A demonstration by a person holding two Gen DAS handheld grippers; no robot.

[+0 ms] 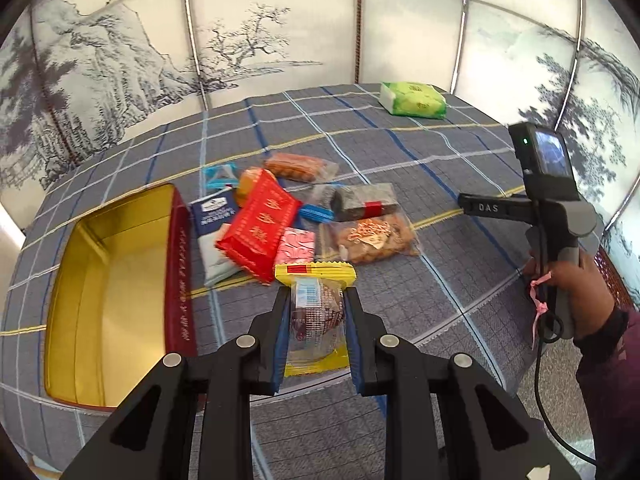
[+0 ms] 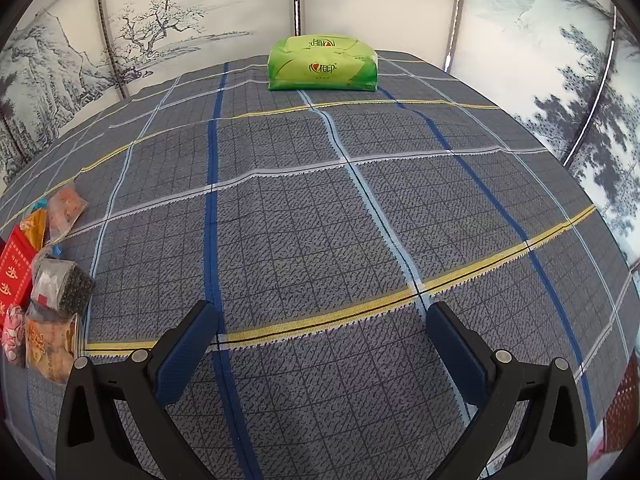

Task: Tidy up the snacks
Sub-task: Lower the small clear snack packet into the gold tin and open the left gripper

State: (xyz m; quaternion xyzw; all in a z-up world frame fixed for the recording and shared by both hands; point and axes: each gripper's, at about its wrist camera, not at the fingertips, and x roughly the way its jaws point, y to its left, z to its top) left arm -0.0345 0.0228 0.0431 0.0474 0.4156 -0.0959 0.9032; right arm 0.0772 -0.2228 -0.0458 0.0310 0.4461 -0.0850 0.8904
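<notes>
The yellow-edged snack packet (image 1: 316,320) sits low and centre in your left wrist view, clenched between the pads of your left gripper (image 1: 316,300). Just above it lies the snack pile (image 1: 304,216); the open gold tin (image 1: 112,300) fills the lower left. Your right gripper (image 2: 322,320) is spread wide over bare checked tablecloth (image 2: 320,200), grasping nothing.

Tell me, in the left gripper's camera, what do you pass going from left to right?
Gold tin → red packet → yellow-edged snack held in the left gripper → clear bag of brown biscuits → the right gripper's handle in a hand.
</notes>
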